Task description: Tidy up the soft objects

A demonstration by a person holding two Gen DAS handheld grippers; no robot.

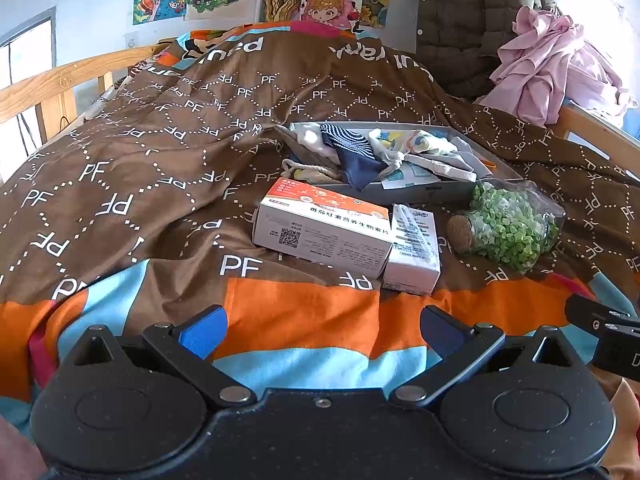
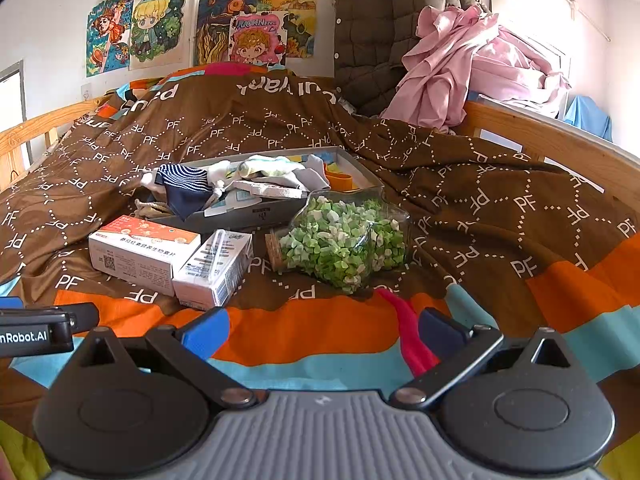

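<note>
A grey tray (image 1: pixel 436 191) (image 2: pixel 256 216) lies on the bed, heaped with soft clothes: a navy striped cloth (image 1: pixel 352 148) (image 2: pixel 184 184) and pale printed socks (image 1: pixel 416 144) (image 2: pixel 272 172) among them. In front of it lie a white and orange box (image 1: pixel 320 228) (image 2: pixel 140 252), a small white carton (image 1: pixel 414 248) (image 2: pixel 216 264) and a corked glass jar of green bits (image 1: pixel 508 228) (image 2: pixel 344 240). My left gripper (image 1: pixel 322 334) hovers open over the orange stripe, short of the boxes. Equally open and empty, my right gripper (image 2: pixel 324 334) is just short of the jar.
A brown patterned quilt (image 1: pixel 160 160) (image 2: pixel 480 184) covers the bed, with wooden rails (image 1: pixel 48 88) (image 2: pixel 552 148) on both sides. A pink cloth pile (image 1: pixel 560 64) (image 2: pixel 472 64) and a quilted olive jacket (image 1: pixel 460 20) (image 2: pixel 380 32) sit at the far right. Posters hang on the wall.
</note>
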